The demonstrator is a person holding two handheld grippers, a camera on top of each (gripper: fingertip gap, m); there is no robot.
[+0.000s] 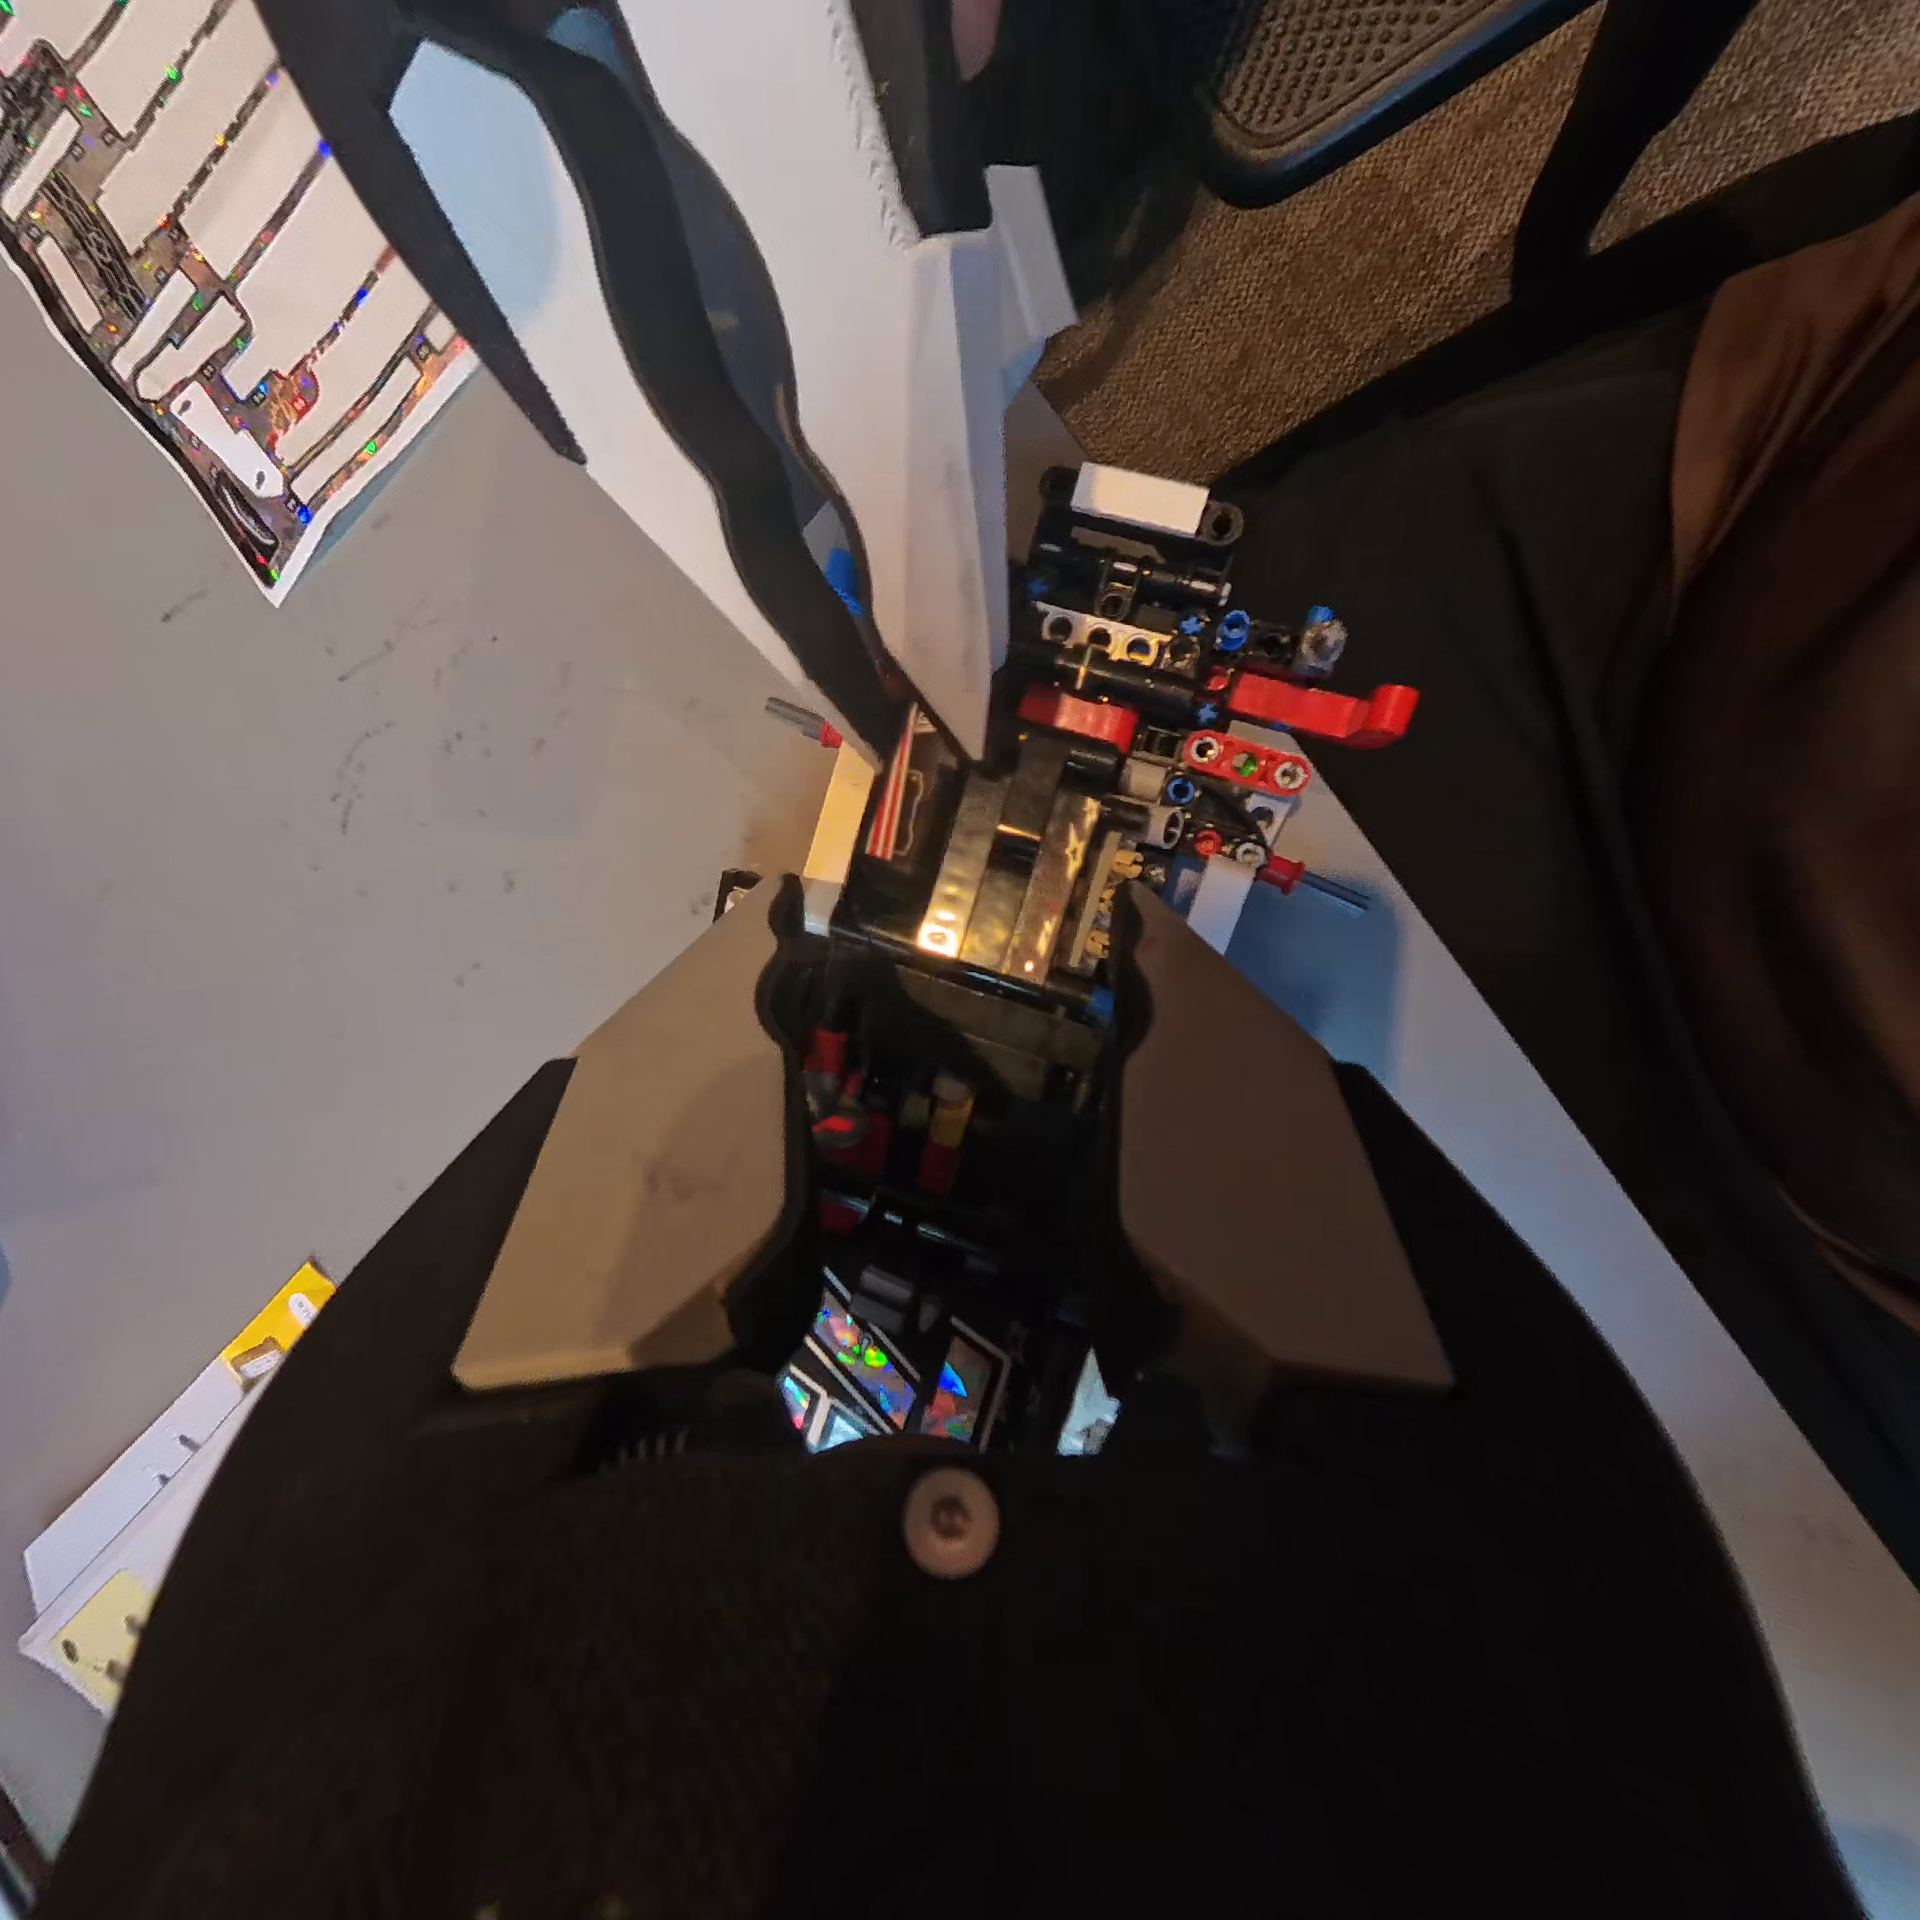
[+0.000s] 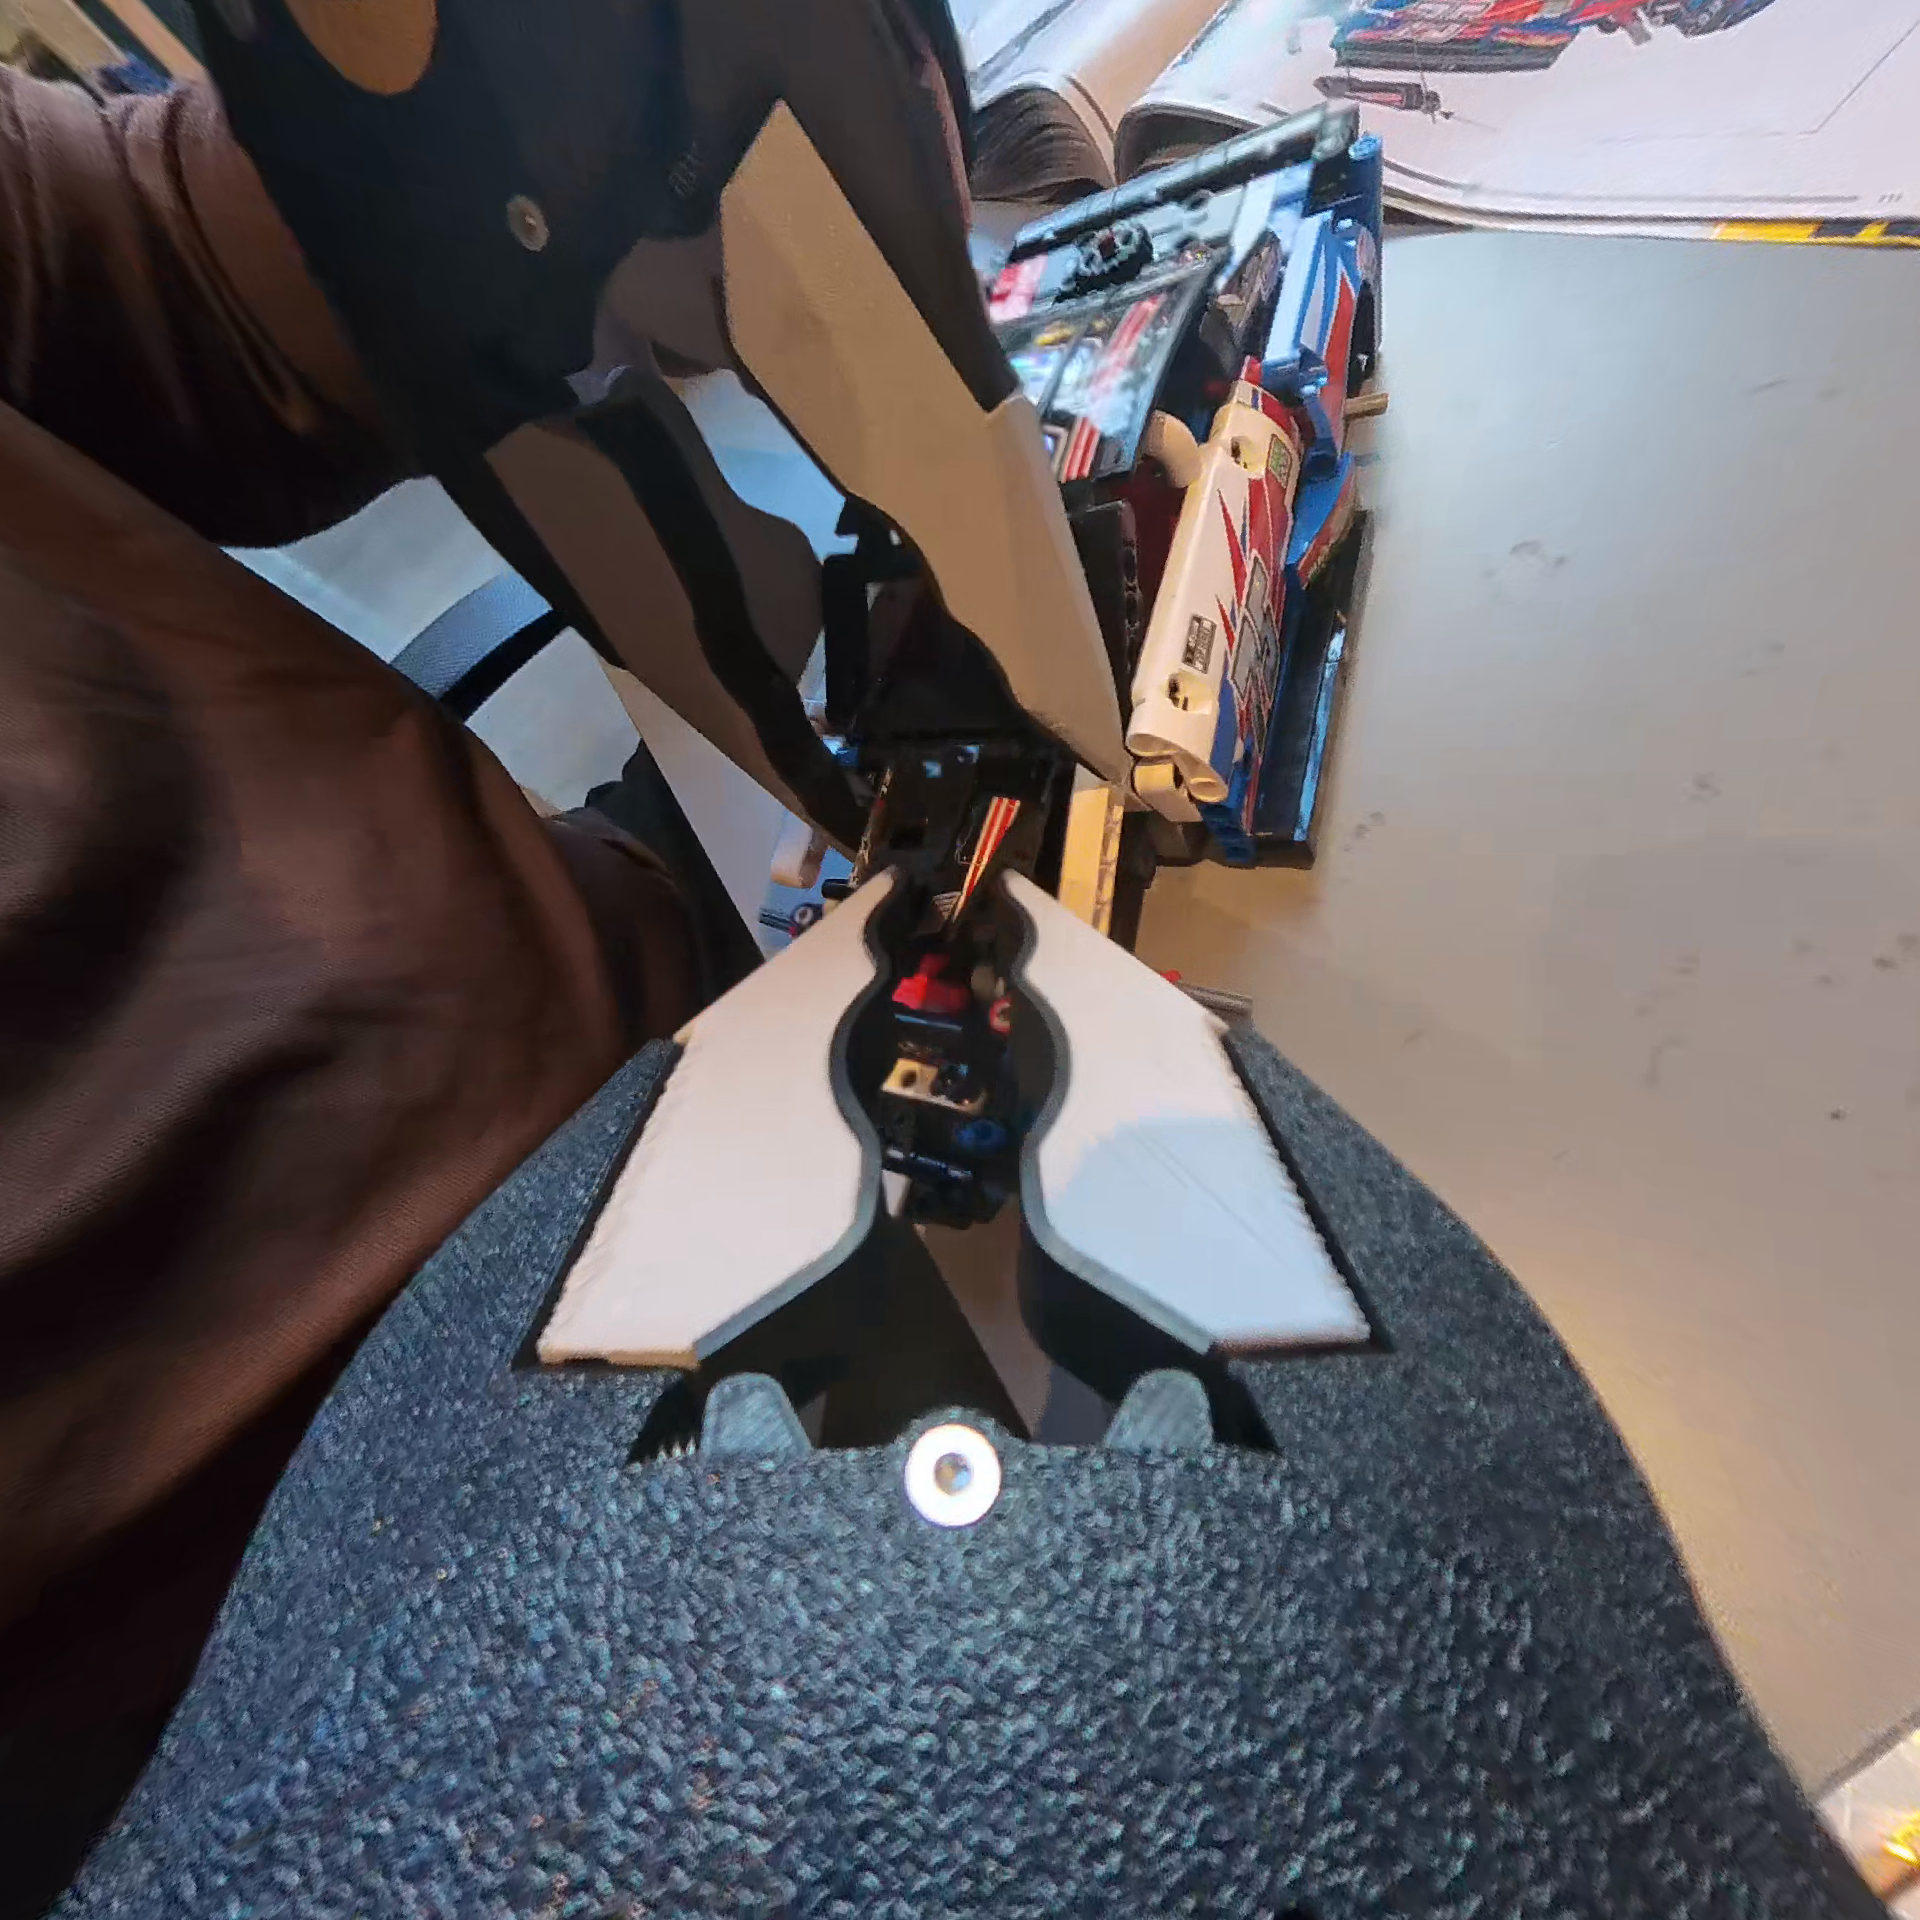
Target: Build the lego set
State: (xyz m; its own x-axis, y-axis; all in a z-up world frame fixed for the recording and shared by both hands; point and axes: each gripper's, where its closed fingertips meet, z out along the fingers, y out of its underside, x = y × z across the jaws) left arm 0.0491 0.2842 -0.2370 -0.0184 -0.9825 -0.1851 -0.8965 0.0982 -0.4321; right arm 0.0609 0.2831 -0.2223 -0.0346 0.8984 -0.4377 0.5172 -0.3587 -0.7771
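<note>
The left claw (image 1: 951, 914) was closed around the black body of the lego model (image 1: 1049, 831), its two pale fingers (image 1: 665, 1143) pressed against opposite sides of the dark, glossy middle section. The model sat at the edge of the grey surface (image 1: 312, 831), close to the person's dark clothing (image 1: 1558, 727). Red beams, blue pins and a white block stuck out from the end of the model farthest from the left wrist camera.

The right claw (image 2: 951, 894) was nearly closed, and its white fingertips (image 2: 1039, 904) met the same model from the opposite end, at a black panel with red and white stripes. Between its fingers, nearer the camera, lay black, red and blue parts of the model. Whether the tips truly pinched the panel or only touched it I cannot tell. In the left wrist view this claw came down from the top, with its tip against the striped panel.

In the right wrist view the white, blue and red bodywork (image 2: 1236, 582) of the model rose toward the far edge of the surface, just beside the left claw's finger. An open instruction booklet (image 2: 1455, 125) lay beyond it. A sticker sheet (image 1: 208, 281) with shiny holographic borders lay on the surface, well apart from the model, in the left wrist view.
</note>
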